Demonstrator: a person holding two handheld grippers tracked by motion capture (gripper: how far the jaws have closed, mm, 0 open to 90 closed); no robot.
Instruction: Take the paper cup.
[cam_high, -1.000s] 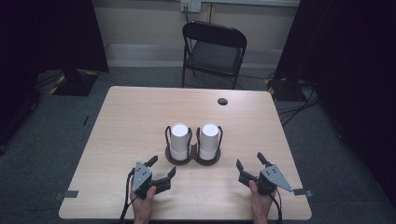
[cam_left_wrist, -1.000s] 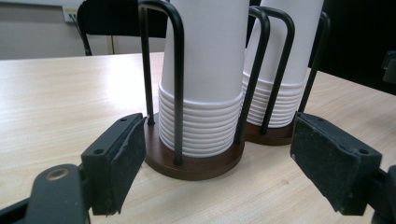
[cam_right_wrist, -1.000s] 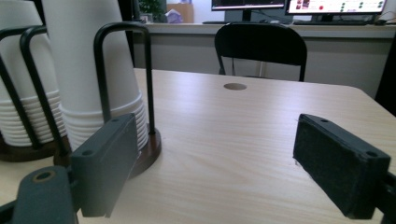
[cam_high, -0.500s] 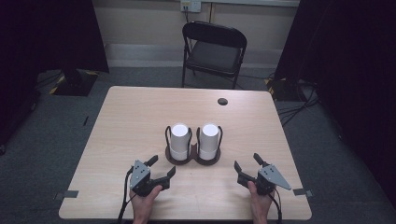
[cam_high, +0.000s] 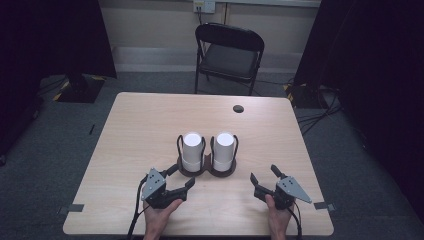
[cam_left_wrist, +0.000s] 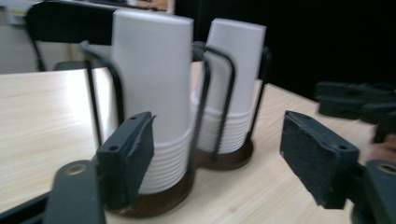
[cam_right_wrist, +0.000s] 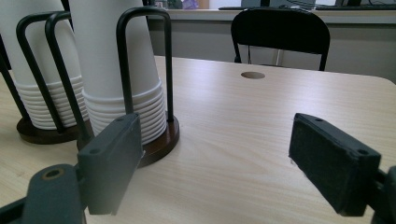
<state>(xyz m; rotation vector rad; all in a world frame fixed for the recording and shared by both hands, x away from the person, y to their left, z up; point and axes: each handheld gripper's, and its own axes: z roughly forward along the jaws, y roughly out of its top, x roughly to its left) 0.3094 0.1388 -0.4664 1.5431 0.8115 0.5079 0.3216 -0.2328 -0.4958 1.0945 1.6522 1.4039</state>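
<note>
Overhead both claws gape | left claw (cam_left_wrist: 217, 154) view: ribbed cup rims (cam_left_wrist: 166, 161)

No text, label, brand, number or sign can be read in any view.

matt wood-grain table (cam_high: 140, 135), paper cups (cam_high: 192, 150)
</note>
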